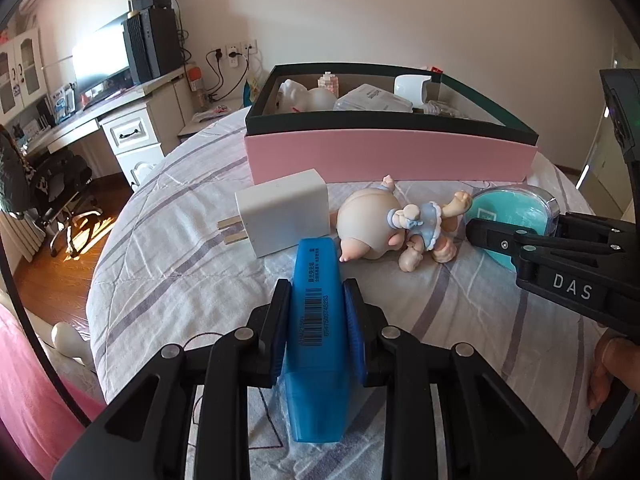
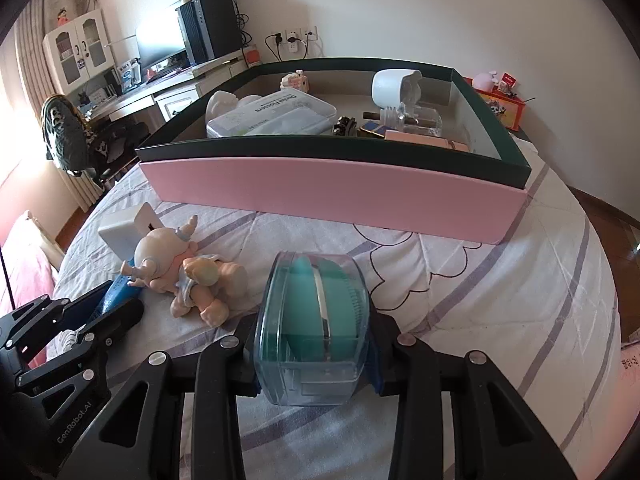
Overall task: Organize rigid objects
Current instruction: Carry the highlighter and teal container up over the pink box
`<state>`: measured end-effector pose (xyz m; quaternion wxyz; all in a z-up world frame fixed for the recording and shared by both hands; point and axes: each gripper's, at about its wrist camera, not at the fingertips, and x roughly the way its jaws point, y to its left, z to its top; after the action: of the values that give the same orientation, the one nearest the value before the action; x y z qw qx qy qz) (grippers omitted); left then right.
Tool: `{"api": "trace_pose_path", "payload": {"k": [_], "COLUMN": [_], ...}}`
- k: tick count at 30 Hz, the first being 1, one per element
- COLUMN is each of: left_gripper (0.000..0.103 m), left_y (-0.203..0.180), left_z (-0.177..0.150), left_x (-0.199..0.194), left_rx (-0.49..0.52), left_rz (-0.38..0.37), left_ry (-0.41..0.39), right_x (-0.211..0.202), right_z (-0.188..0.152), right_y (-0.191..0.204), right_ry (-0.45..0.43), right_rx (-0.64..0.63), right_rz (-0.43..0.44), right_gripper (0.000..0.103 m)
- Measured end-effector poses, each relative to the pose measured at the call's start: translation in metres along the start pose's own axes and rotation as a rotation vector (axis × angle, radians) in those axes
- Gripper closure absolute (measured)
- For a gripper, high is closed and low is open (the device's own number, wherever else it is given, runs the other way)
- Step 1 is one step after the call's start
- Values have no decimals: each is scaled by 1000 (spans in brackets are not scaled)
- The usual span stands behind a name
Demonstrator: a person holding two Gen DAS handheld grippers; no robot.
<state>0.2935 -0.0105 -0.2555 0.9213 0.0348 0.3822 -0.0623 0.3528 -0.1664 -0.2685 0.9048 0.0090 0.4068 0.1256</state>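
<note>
From the left wrist view, the left gripper (image 1: 318,320) pinches a blue highlighter (image 1: 316,336) lying on the striped bedspread (image 1: 168,248), near a white charger (image 1: 282,212) and a doll figurine (image 1: 394,228) before the pink box (image 1: 388,158). From the right wrist view, the right gripper (image 2: 314,344) clamps a clear teal case (image 2: 314,328) on the bedspread, beside the figurine and in front of the box.

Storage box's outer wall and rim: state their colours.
The storage box has a pink outer wall and dark green rim, clearest in the right wrist view.
</note>
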Motion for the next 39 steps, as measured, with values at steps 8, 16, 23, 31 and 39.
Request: {"api": "trace_pose_path", "payload": {"k": [8, 16, 23, 31, 39], "left_gripper": [77, 77, 77, 77, 77], "left_y": [-9, -25, -38, -42, -41], "left_z": [-2, 10, 20, 21, 26], "left_x": [-39, -109, -165, -198, -207], "left_rx": [0, 6, 34, 48, 49], "left_rz": [-33, -61, -55, -37, -22], "left_ry": [-70, -237, -359, -428, -461], "right_x": [-40, -117, -174, -213, -225], "right_z": [-21, -32, -28, -29, -26], "right_y": [-2, 12, 34, 49, 58], "right_ry": [-112, -303, -424, -494, -522], "right_rx": [42, 39, -14, -50, -82], "right_rz": [10, 45, 38, 31, 31], "right_gripper": [65, 65, 65, 65, 65]}}
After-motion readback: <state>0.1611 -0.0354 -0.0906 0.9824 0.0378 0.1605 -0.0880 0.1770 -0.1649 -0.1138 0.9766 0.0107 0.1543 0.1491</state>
